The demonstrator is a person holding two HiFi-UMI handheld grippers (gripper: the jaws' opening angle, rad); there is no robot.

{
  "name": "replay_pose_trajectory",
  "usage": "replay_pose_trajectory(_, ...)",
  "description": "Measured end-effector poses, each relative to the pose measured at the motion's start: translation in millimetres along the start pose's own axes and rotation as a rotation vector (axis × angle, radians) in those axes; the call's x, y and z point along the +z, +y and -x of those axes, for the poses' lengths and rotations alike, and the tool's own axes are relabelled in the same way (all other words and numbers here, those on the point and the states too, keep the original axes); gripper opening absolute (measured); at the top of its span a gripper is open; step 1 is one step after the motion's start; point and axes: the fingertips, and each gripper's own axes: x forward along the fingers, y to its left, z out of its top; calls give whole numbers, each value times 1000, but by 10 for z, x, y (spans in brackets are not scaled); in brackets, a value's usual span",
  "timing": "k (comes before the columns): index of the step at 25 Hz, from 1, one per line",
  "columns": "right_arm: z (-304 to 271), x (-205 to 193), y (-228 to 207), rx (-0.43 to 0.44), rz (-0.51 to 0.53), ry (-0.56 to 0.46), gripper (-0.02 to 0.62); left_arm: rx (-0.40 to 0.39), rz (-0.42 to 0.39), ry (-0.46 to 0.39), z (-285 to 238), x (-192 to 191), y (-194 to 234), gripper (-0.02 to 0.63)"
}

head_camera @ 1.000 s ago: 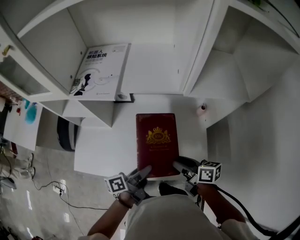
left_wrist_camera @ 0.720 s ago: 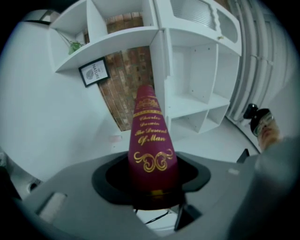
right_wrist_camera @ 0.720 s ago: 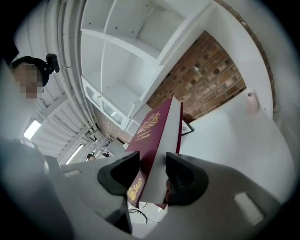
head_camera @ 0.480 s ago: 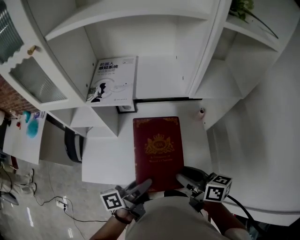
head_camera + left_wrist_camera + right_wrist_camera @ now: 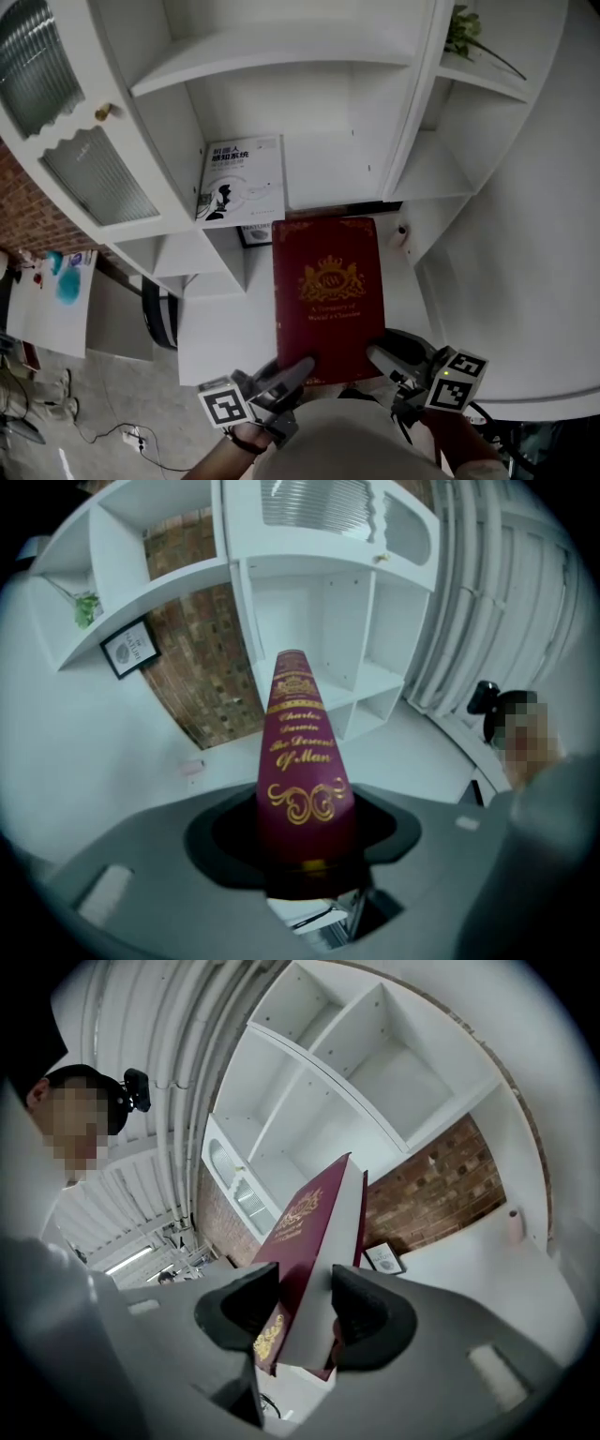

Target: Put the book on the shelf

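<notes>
A dark red book with gold print is held up face-on in front of the white shelf unit, and both grippers grip its lower edge. My left gripper is shut on its bottom left corner. The left gripper view looks along the book's spine between the jaws of that gripper. My right gripper is shut on the bottom right corner. There the pads clamp the cover and page block inside the gripper. The book's top edge reaches the open middle compartment.
A white book leans at the left of that compartment. Below it stands a small framed picture, with a small pink object to the right. A glass cabinet door is at left and a plant on the upper right shelf.
The red book has risen toward the shelf, still held by both grippers. Its top edge now meets the middle compartment, and more of the upper shelves shows.
</notes>
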Motion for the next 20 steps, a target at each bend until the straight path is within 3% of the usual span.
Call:
replay_pose_trajectory(5, -299, 216, 211, -5, 75, -51, 176, -19, -46, 7, 92, 413, -91, 261)
replay_pose_trajectory(11, -725, 566, 449, -8, 174, -100, 176, -30, -45, -18, 173, 966, -146, 261)
replay_pose_trajectory(20, -1221, 995, 456, -28, 267, -90, 161, -13, 88, -99, 39, 1570, -130, 262)
